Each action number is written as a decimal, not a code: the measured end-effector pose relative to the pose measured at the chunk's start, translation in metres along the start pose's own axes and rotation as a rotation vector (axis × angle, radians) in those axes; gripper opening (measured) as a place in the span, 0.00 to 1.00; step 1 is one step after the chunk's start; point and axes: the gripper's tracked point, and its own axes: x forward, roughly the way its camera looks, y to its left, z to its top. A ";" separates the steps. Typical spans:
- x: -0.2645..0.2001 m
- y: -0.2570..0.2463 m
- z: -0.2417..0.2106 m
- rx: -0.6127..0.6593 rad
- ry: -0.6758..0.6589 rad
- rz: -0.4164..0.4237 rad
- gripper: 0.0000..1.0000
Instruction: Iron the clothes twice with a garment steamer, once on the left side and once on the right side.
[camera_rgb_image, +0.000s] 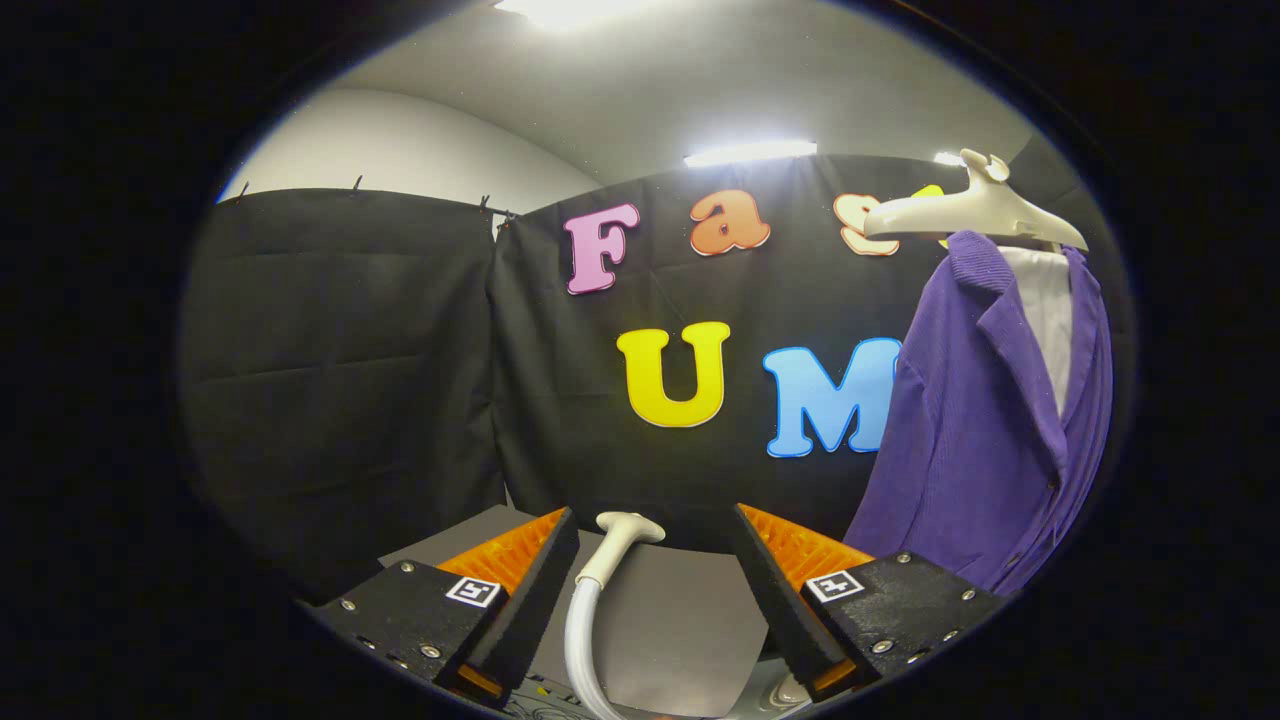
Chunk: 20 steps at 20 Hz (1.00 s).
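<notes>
A purple jacket (985, 440) over a white shirt (1045, 300) hangs on a pale hanger (975, 212), off to the right and beyond my right finger. My gripper (655, 535) is open, its fingers spread wide. Between them rises the steamer's white head (625, 530) on its pale hose (580, 640), nearer the left finger and touching neither pad. The hose runs down toward me, below the fingers.
A grey tabletop (680, 620) lies under and just ahead of the fingers. Black cloth walls (340, 370) close the booth behind and to the left. Bright ceiling lamps (750, 152) shine above the cloth.
</notes>
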 end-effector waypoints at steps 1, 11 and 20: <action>0.011 -0.002 -0.005 0.016 0.028 0.007 0.95; 0.130 0.030 -0.072 0.238 0.394 0.194 0.95; 0.195 0.048 -0.155 0.261 0.689 0.249 0.92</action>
